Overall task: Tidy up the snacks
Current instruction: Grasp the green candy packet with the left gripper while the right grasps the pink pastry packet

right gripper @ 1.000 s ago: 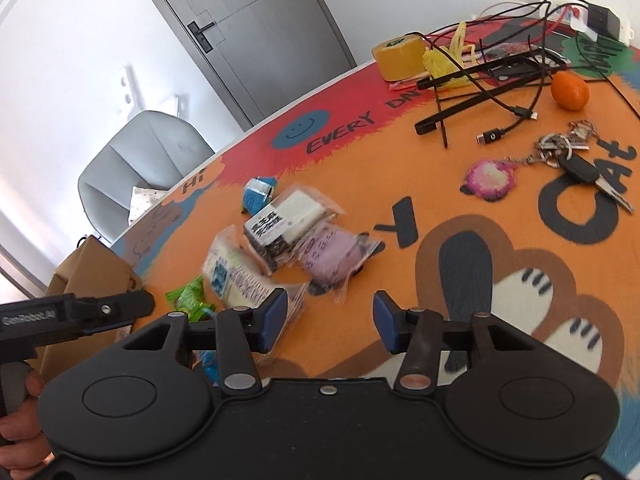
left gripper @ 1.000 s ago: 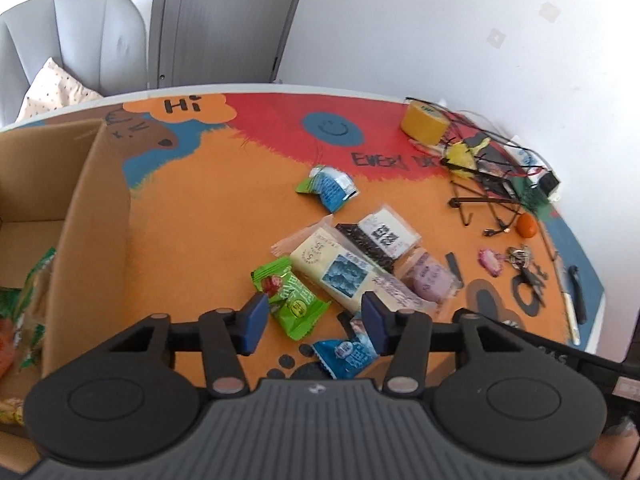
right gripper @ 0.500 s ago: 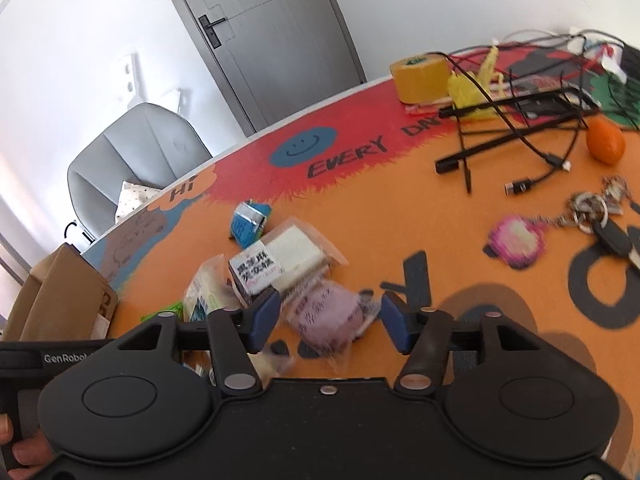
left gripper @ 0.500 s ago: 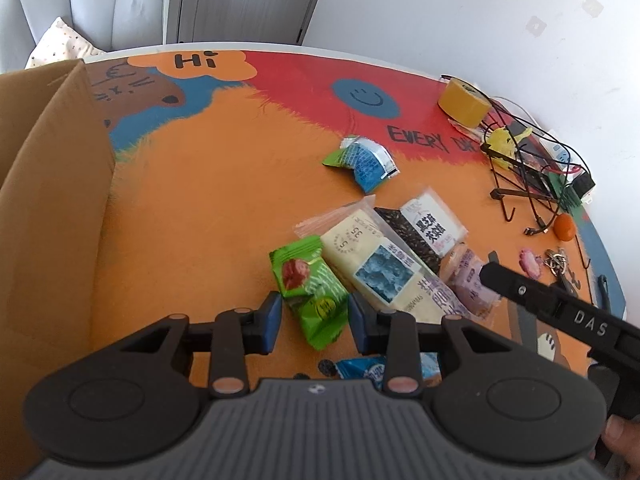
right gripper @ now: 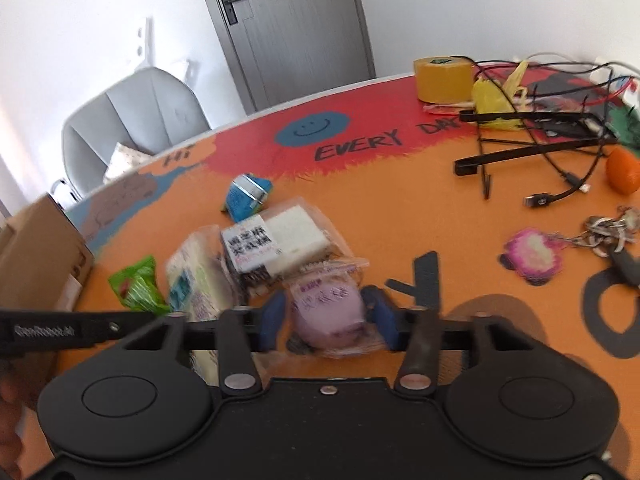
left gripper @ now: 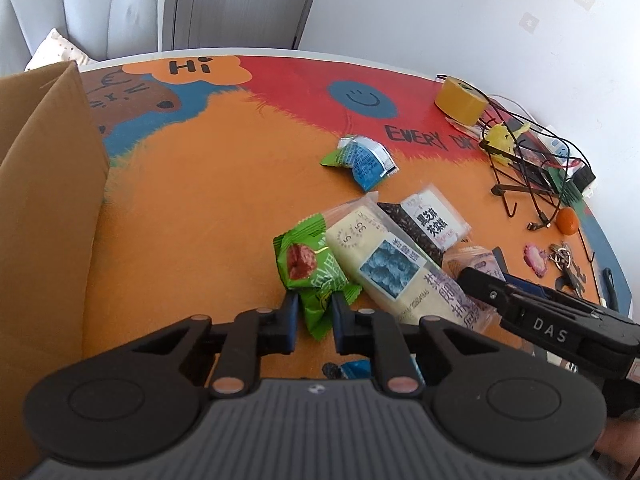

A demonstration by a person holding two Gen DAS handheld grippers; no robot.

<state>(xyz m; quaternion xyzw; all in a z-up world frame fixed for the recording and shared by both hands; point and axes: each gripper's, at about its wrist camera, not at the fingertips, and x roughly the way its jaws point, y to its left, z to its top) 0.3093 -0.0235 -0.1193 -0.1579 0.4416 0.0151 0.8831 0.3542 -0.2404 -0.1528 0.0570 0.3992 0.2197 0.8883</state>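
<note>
The left tongs [left gripper: 314,318] were clenched on the green snack packet [left gripper: 312,276]; the right tongs [right gripper: 330,320] were closing around the purple snack packet [right gripper: 328,312].

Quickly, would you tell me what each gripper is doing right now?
Left gripper: shut on the green snack packet.
Right gripper: fingers closing around the purple snack packet.

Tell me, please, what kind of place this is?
Probably a room in a home or small office: a round table with a cartoon mat, a grey door, a padded chair, plus keys and charging cables.
</note>
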